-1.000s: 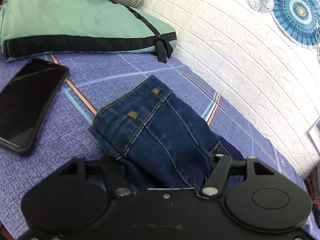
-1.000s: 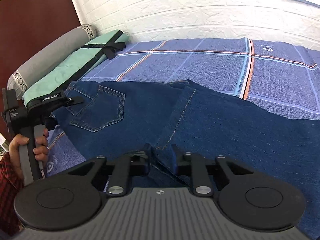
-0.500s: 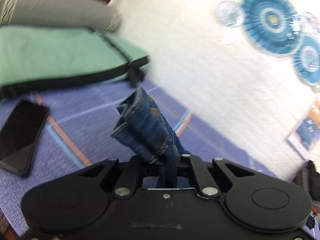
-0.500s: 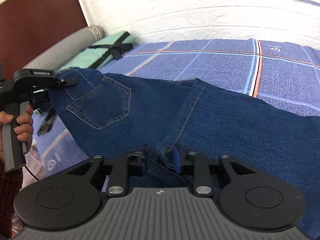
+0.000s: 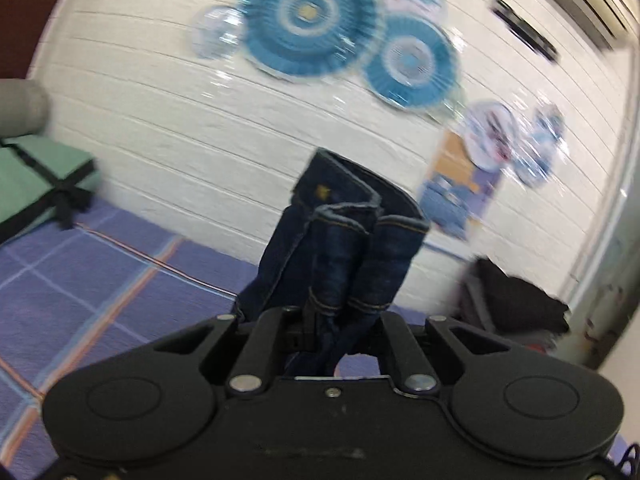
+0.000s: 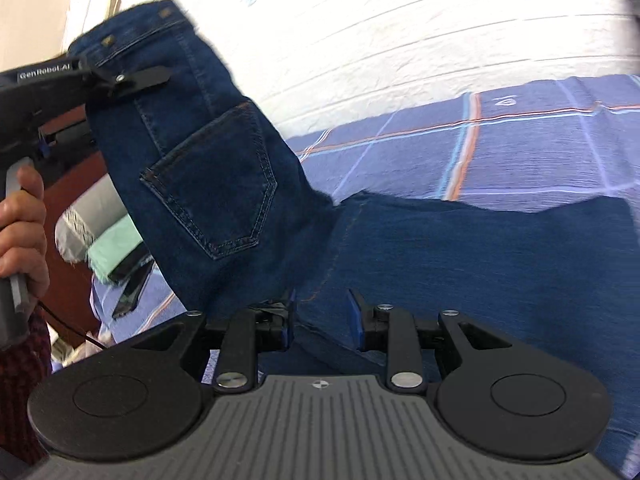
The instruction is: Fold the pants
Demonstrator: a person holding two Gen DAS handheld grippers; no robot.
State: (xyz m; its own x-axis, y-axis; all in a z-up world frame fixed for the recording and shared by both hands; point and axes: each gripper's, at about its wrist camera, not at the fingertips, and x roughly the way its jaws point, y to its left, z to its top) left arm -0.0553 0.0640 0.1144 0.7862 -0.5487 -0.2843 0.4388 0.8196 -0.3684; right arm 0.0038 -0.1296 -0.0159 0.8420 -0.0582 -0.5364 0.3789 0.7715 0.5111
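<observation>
Denim: dark blue pants (image 6: 208, 168) hung partly lifted over the bed (image 6: 540, 148), waistband end raised at the left, legs lying flat across the purple checked cover to the right.
Left tongs: the left tongs (image 5: 320, 320) were pressed together on a bunched fold of the waistband, which stood up between the fingers in the left wrist view; from the right wrist view the same tool (image 6: 120, 78) clamped the top corner above the back pocket, with a hand (image 6: 20, 224) on its handle.
Phone: a dark phone (image 6: 132, 280) lay on the cover below the lifted cloth, next to a green folded bundle (image 6: 116, 248).
Right tongs: the right tongs (image 6: 322, 316) stood spread, blue pads either side of the seam near the crotch, the denim lying between them but not pinched.
Wall: white brick with blue paper fans (image 5: 308, 20), blurred.
Stage: judged as the start of a fold, the waistband being carried over toward the legs.
Risk, grip: the thick bunched fold could slip from the left tongs if pulled hard, dropping the waistband askew.
Risk, anchor: with the right tongs not gripping, the whole garment could drag along the bed instead of creasing.
Risk, phone: trailing cloth might sweep the phone.
</observation>
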